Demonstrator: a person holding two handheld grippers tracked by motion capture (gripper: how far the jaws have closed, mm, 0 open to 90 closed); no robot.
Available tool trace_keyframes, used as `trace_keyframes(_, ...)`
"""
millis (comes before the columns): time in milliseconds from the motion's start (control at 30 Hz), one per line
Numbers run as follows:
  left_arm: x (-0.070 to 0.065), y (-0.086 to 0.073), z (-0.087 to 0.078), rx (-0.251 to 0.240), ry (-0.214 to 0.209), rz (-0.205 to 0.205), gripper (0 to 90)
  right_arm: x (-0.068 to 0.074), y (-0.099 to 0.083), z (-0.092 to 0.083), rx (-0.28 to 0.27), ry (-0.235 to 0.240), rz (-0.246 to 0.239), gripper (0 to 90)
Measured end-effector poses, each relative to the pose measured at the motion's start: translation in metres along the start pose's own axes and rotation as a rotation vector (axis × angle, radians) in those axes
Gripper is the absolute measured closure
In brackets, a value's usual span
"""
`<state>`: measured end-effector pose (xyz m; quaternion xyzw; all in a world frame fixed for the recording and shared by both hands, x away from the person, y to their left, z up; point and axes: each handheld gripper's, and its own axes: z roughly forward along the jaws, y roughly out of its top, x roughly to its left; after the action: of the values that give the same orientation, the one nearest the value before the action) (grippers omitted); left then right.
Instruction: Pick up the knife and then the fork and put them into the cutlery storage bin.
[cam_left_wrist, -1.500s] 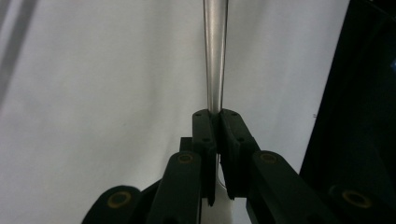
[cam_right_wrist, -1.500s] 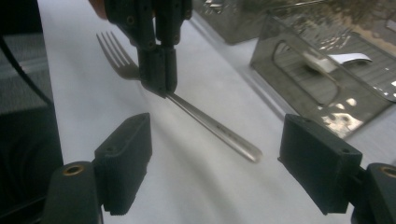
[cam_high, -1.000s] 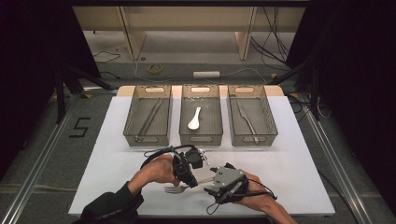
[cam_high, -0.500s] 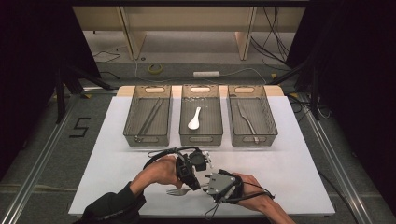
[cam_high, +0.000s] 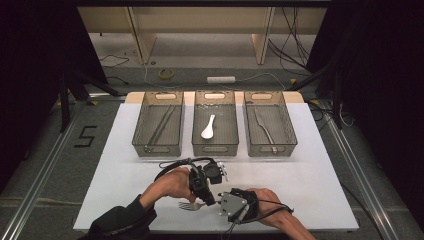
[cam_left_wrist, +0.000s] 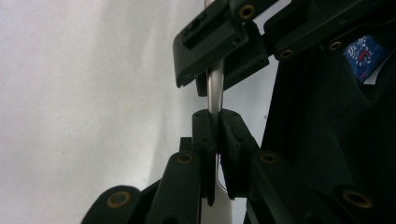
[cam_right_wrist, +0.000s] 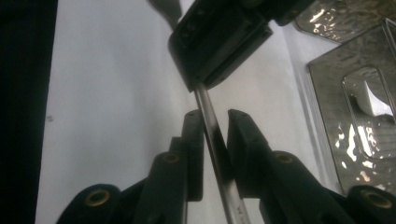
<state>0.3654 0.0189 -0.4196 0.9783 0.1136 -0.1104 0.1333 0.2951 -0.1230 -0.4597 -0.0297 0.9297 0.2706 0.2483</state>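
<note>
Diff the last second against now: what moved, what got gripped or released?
The right gripper slid left along the table to the fork, and its jaws have just been closing around the handle; a gap still shows on one side, so no firm grip yet. The left gripper stayed shut on the fork. The three bins, spoon and other cutlery did not move.

Silver metal fork, lower centre of high view, lying level, tines left, handle between black jaws
</note>
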Motion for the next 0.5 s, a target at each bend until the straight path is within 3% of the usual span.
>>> trace_keyframes(67,0.0,-0.001,-0.002,-0.016,-0.001,0.005,84.6,0.002,0.0,0.001,0.002,0.009,-0.031,86.3)
trace_keyframes(233,0.0,-0.001,-0.003,-0.032,-0.001,0.009,84.2,0.001,0.0,-0.002,0.01,0.017,-0.077,87.8)
trace_keyframes(333,0.001,-0.001,-0.007,-0.074,0.025,0.0,80.9,-0.001,-0.002,-0.003,0.011,0.013,-0.049,88.0)
trace_keyframes(500,0.005,-0.008,-0.021,-0.183,0.097,-0.061,62.0,-0.009,-0.012,-0.005,0.041,0.021,-0.019,88.1)
